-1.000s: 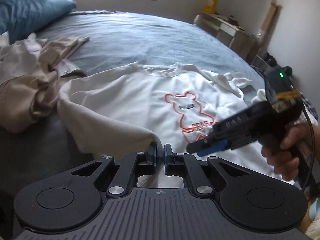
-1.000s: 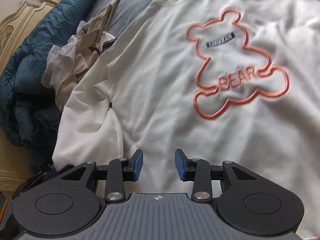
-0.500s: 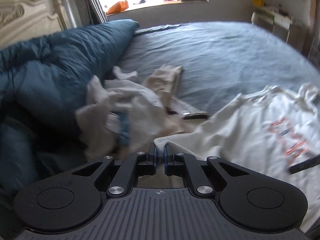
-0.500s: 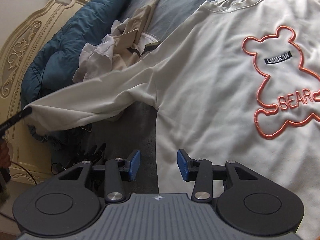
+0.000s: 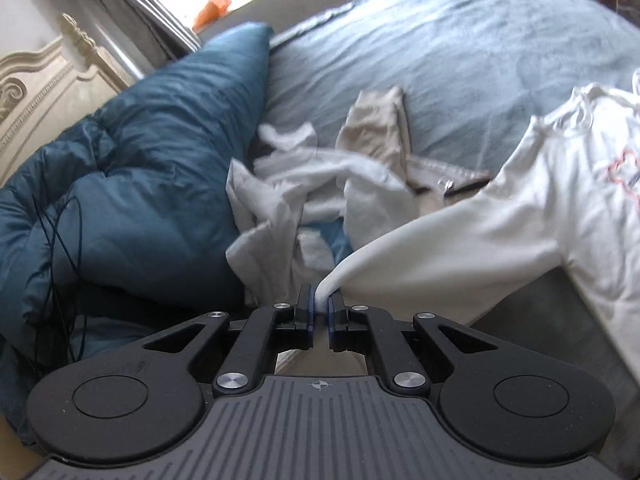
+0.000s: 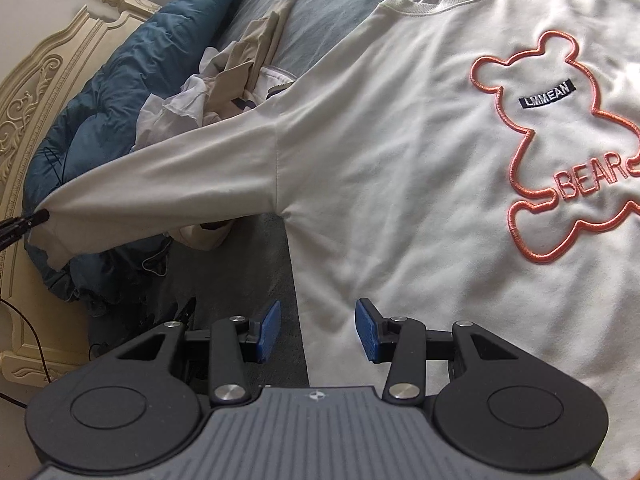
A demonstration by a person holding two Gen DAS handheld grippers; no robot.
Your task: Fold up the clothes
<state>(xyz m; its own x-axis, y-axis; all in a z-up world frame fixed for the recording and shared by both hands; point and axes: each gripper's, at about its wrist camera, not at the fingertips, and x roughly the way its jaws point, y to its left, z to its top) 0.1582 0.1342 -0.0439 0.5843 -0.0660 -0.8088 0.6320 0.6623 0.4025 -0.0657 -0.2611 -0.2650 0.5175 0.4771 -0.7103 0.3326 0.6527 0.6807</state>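
On the bed [image 5: 460, 40], my left gripper [image 5: 319, 307] pinches the cuff of the white sweatshirt [image 6: 400, 160], its sleeve [image 6: 168, 176] stretched out straight toward the blue duvet [image 5: 140, 168] and headboard [image 6: 44, 80]. My right gripper [image 6: 316, 328] hangs half open over the sweatshirt's side edge below the armpit, nothing between its pads. Crumpled clothes [image 5: 320, 176] lie just beyond the sleeve.

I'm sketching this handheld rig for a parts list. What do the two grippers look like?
Both look alike. The left gripper and right gripper have black linkage arms with silver pivot screws, blue ribbed finger pads, two round black discs, and a grey ridged deck bearing a small crosshair mark. No hands or sleeves show.
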